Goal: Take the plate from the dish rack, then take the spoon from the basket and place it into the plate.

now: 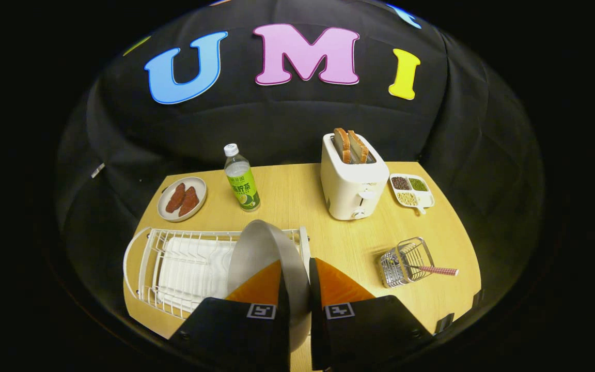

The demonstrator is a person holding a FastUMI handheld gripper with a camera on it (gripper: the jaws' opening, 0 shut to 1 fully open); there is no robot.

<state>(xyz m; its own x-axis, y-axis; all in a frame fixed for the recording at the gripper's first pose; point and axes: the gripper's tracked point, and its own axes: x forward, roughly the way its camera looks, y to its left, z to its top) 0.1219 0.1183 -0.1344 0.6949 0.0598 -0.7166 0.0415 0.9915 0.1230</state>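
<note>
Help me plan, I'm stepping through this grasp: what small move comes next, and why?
Probably carry the plate rightward and lay it flat on bare table. The tongs grip its rim edge-on above the dish rack, and the spoon waits in the basket.

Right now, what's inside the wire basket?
A spoon lies in the basket, its patterned handle poking out over the rim toward the table edge. Its bowl is hidden behind the wires. The gripper is shut on the plate.

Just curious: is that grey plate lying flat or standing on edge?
On edge: the plate stands upright between the gripper jaws, over the dish rack.
</note>
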